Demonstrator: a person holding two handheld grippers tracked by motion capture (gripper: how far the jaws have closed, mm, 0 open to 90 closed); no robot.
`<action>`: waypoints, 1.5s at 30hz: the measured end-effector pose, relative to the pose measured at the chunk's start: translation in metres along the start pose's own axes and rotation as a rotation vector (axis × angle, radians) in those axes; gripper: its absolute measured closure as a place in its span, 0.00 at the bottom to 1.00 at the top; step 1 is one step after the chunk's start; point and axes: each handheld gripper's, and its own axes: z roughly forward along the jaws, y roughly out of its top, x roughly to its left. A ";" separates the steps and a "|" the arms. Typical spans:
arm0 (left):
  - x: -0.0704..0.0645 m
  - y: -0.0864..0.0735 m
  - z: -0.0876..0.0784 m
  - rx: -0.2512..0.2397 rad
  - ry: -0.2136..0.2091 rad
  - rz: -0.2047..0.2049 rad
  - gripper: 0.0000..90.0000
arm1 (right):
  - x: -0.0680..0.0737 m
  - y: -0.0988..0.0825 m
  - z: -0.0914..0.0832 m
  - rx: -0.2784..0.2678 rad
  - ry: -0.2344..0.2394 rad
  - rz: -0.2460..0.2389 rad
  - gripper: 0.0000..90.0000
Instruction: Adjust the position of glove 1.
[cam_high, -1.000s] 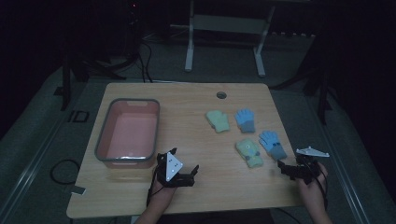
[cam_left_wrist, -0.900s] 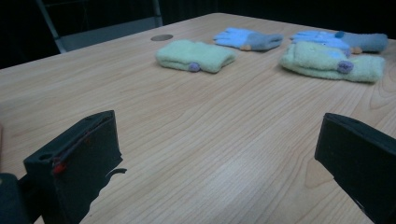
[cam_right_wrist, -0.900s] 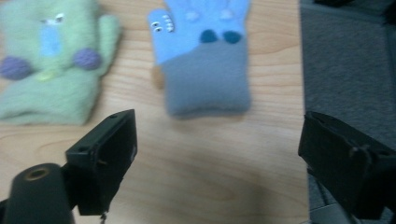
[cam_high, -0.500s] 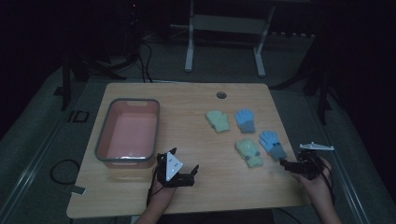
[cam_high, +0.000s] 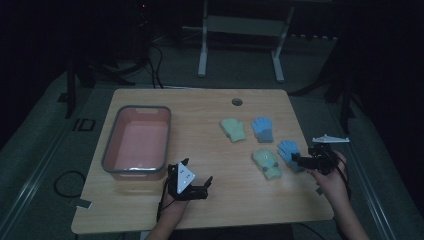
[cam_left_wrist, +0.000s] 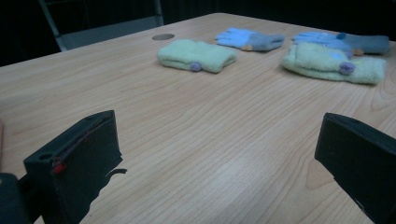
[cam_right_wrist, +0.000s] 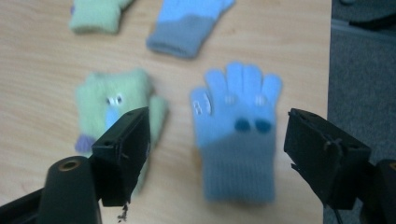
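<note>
Right tool (cam_right_wrist: 217, 154), jaws wide but just closing with nothing gripped, hovers above the near blue glove (cam_right_wrist: 236, 126); next, lower and pinch it.

I am looking down on the worktop (cam_high: 210, 210): a tub (cam_high: 136, 142) is sitting on its left half, and four gloves are lying on its right half in two rows. In the far row, one glove (cam_high: 233, 129) is lying left of another (cam_high: 262, 128); in the near row, a third (cam_high: 266, 163) is lying left of the fourth (cam_high: 287, 150), which is lying close to the worktop's right edge. A small hole (cam_high: 237, 102) is sitting behind the far row.
</note>
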 end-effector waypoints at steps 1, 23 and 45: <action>-0.001 0.000 0.000 -0.001 0.001 0.005 0.00 | 0.002 0.004 0.001 -0.008 -0.003 -0.005 0.27; 0.002 0.000 0.000 -0.009 -0.023 -0.018 0.00 | 0.032 0.071 0.017 -0.032 0.053 -0.068 0.35; -0.004 -0.001 -0.002 -0.028 -0.060 0.057 0.00 | 0.087 0.129 0.070 0.013 0.144 -0.170 0.42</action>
